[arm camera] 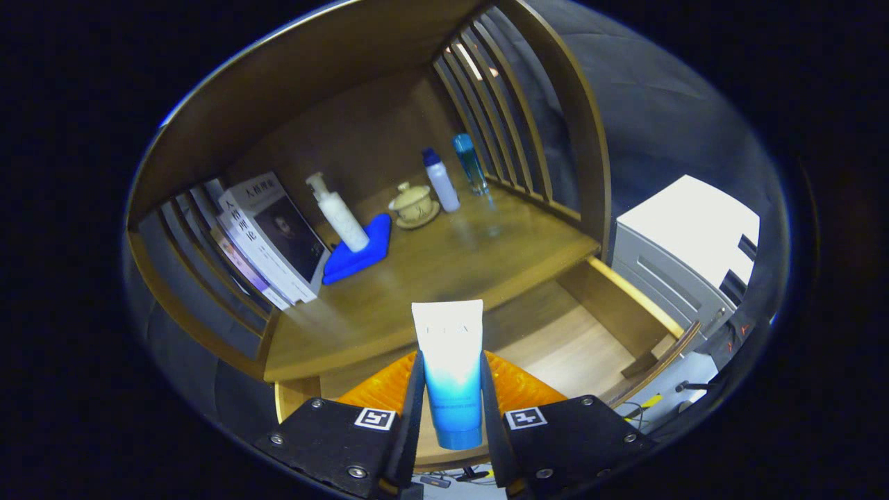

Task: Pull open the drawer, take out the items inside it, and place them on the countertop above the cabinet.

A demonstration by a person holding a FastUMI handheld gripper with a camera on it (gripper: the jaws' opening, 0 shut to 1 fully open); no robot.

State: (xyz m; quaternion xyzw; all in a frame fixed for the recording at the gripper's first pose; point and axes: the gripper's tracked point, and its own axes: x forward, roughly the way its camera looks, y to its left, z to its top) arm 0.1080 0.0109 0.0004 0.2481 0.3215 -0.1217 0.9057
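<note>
Gripping a white-and-blue tube, the gripper has both fingers pressed against its sides, with the cap end down between them and the flat crimped end standing up just ahead of the fingertips. Beneath and behind the tube lies something orange with a ribbed surface; it seems to sit in the drawer, though the fingers hide most of it and what it is cannot be told. The drawer is pulled open, its pale wooden floor and side wall showing to the right of the fingers. Beyond the tube stretches the countertop, a wooden surface fenced by slatted sides. On it, well beyond the fingers, stand a stack of books leaning at the left, a white pump bottle on a blue cloth, a lidded cup on a saucer, a white bottle with a blue cap and a clear blue bottle. A white cabinet stands off to the right.

As a judgement: opening the drawer is done, and the tube is held above it but not yet set on the countertop. Placing it there remains, and probably the orange item after that.
</note>
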